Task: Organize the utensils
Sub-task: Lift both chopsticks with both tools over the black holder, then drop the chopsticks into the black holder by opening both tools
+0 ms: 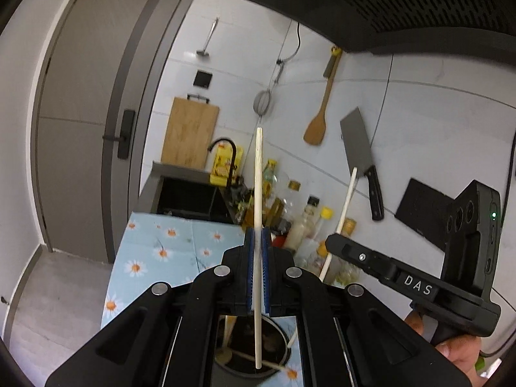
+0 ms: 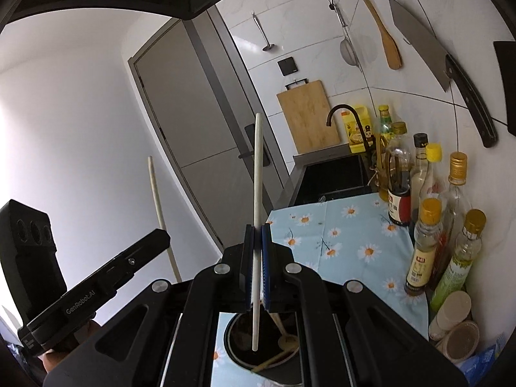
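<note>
My left gripper (image 1: 257, 242) is shut on a pale chopstick (image 1: 258, 174) held upright, its lower end over a dark round utensil holder (image 1: 277, 359) on the counter. My right gripper (image 2: 257, 245) is shut on a second pale chopstick (image 2: 257, 167), also upright, its tip above the same holder (image 2: 235, 351). The holder contains a wooden spoon (image 2: 285, 338) and another chopstick (image 2: 267, 362). The right gripper with its chopstick (image 1: 345, 206) shows at the right of the left wrist view. The left gripper's chopstick (image 2: 159, 206) shows at the left of the right wrist view.
A daisy-print cloth (image 2: 342, 232) covers the counter. Several sauce and oil bottles (image 2: 422, 242) stand along the wall. A sink with black tap (image 2: 348, 119) and a cutting board (image 2: 306, 116) are behind. A cleaver (image 2: 432, 54), wooden spatula (image 2: 387, 42) and strainer (image 2: 348, 51) hang on the wall.
</note>
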